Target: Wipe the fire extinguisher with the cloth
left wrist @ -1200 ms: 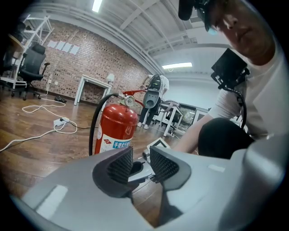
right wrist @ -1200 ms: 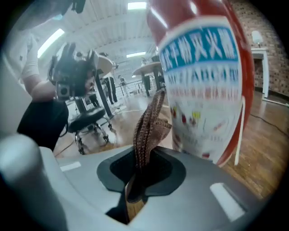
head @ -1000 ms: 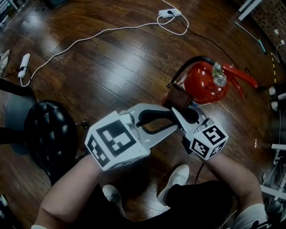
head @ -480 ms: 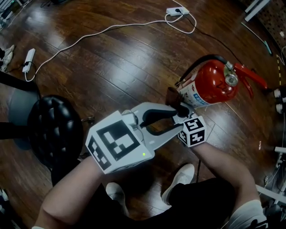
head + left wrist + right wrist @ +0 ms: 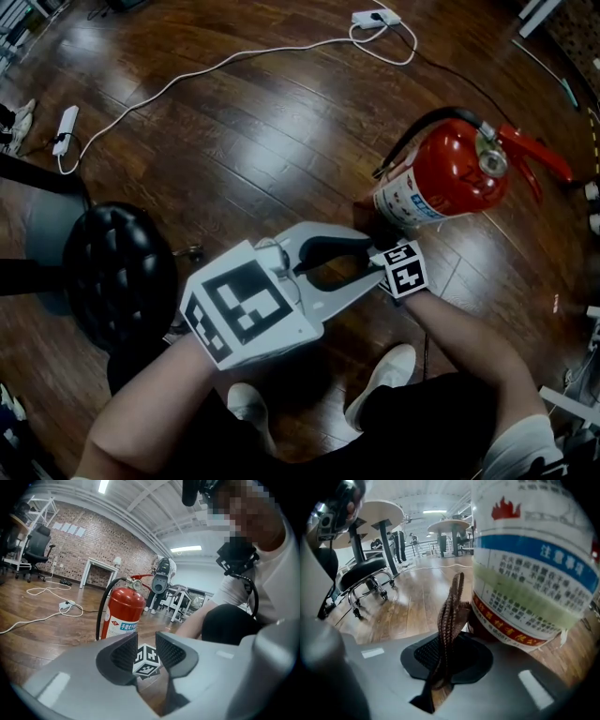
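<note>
A red fire extinguisher stands upright on the wooden floor, with a black hose and a white label. My right gripper is low at its near left side, shut on a brown woven cloth. In the right gripper view the cloth stands pinched between the pads, right beside the extinguisher's label. My left gripper hovers just before the right one, open and holding nothing. In the left gripper view the extinguisher stands beyond the open left gripper.
A black stool stands at the left. A white cable and power strips lie on the floor behind. The person's shoes are below the grippers. Desks and chairs stand far off.
The right gripper has gone down along the extinguisher's side with the cloth, from the upper body to the lower label. The left gripper has stayed open in much the same place.
</note>
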`<state>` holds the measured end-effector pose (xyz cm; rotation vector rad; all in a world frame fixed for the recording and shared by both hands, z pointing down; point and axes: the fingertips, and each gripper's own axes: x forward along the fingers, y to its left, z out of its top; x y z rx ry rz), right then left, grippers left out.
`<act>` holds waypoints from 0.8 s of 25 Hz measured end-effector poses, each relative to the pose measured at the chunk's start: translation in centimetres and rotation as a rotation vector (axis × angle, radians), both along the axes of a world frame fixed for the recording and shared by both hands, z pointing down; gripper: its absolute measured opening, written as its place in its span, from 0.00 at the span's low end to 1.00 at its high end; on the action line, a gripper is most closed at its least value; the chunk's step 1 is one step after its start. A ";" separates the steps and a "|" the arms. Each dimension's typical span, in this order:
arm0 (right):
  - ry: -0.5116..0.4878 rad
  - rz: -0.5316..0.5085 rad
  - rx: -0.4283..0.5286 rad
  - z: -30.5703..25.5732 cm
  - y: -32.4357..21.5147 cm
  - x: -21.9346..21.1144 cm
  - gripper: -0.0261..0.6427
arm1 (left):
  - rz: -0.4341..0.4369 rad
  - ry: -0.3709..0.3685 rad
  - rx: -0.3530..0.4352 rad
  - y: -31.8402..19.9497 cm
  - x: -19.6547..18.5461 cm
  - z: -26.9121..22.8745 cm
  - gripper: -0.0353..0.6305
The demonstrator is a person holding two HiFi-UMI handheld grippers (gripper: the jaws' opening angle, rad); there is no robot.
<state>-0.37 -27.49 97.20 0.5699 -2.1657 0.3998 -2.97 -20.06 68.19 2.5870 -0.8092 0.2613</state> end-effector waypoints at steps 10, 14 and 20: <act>0.067 -0.081 -0.112 0.4 0.9 2.2 0.12 | 0.001 -0.011 -0.002 -1.0 0.7 0.3 0.23; 0.078 -0.125 -0.079 -1.0 1.7 3.3 0.12 | 0.008 -0.039 0.023 -1.2 0.8 0.3 0.23; 0.003 -0.197 -0.017 -7.5 4.3 4.4 0.12 | -0.025 -0.131 0.103 -3.2 0.8 -1.4 0.23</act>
